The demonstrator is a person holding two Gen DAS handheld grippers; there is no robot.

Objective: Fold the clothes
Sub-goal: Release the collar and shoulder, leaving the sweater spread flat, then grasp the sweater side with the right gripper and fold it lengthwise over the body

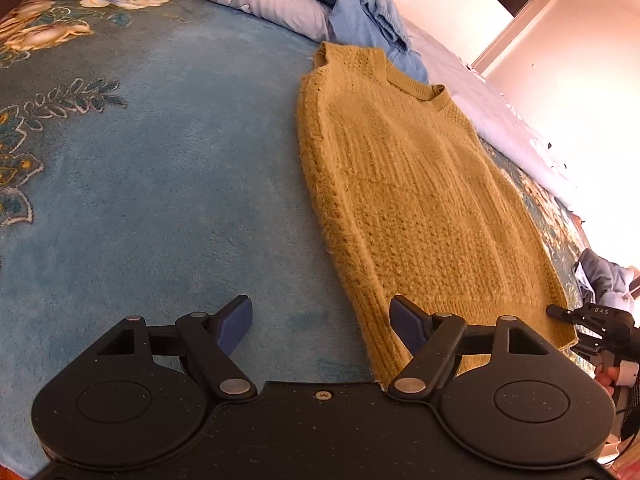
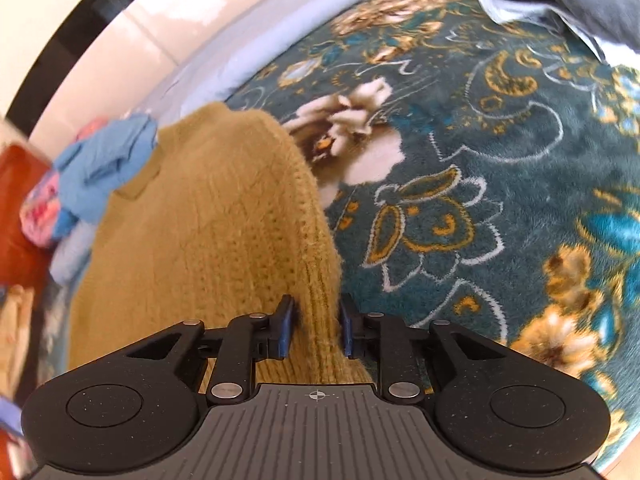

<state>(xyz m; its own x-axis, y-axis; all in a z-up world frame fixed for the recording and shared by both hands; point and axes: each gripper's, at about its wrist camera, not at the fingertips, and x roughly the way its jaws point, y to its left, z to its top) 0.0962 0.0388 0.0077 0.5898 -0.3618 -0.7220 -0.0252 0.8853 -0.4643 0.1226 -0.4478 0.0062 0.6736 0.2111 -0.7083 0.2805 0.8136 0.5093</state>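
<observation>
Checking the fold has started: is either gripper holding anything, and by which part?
The right gripper has its jaws around the mustard knit sweater's bottom hem corner. The left gripper is open, empty.

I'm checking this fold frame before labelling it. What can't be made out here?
- Mustard sweater: its near hem is hidden by the left gripper body in the left wrist view.
- Right gripper: whether its pads pinch the sweater edge or just straddle it is unclear in the blurred right wrist view.
- Blue clothes: cut off by the top edge, number unclear.
</observation>
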